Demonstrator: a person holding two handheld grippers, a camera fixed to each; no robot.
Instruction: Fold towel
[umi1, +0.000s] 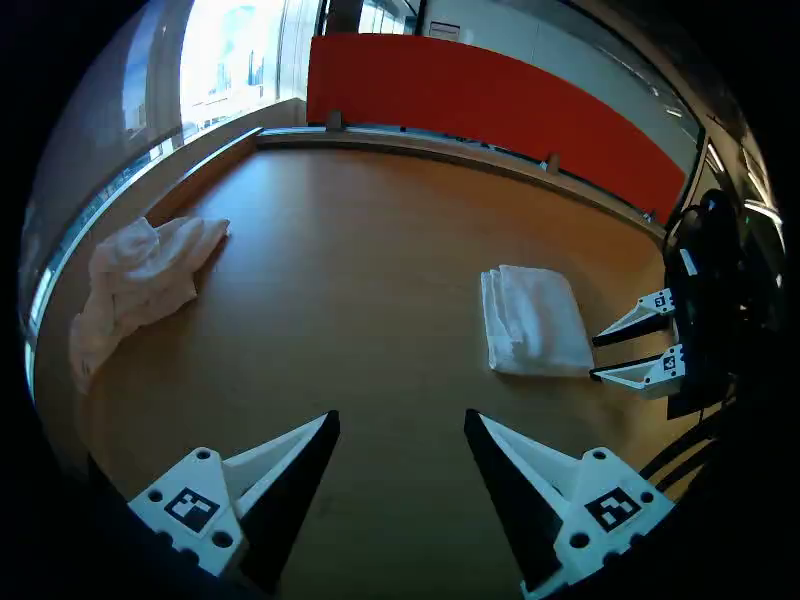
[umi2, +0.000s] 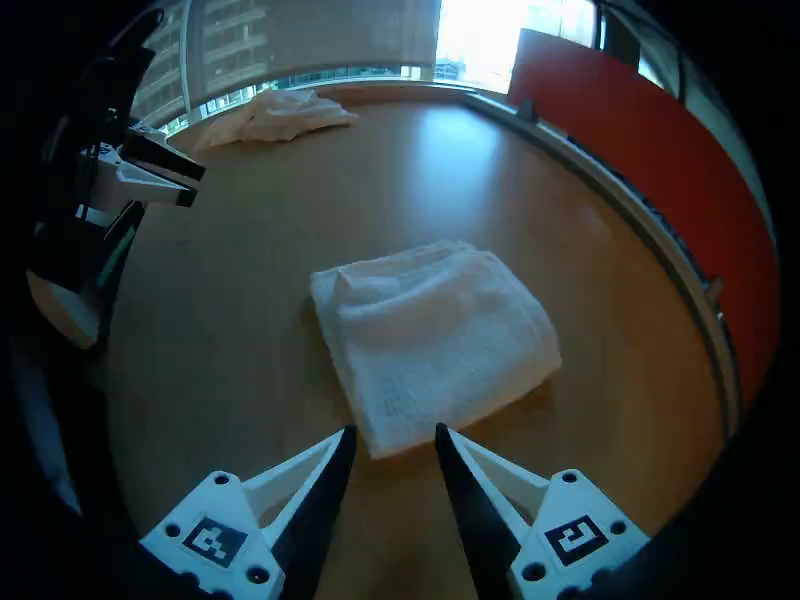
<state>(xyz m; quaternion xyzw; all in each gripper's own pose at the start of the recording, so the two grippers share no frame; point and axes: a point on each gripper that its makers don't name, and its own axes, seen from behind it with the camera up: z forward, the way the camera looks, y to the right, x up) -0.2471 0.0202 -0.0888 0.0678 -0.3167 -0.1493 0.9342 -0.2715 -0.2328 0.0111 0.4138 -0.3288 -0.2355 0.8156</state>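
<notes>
A folded white towel lies flat on the wooden table. My right gripper stands open, its two fingertips just short of the towel's near corner and nothing pressed between them. In the left gripper view the right gripper sits at the towel's right edge, jaws apart. My left gripper hangs open over bare wood, well away from the folded towel. The left gripper also appears at the upper left of the right gripper view.
A second white towel lies crumpled near the window-side edge of the table. A red panel stands along the table's far edge. Bright windows run behind the crumpled towel.
</notes>
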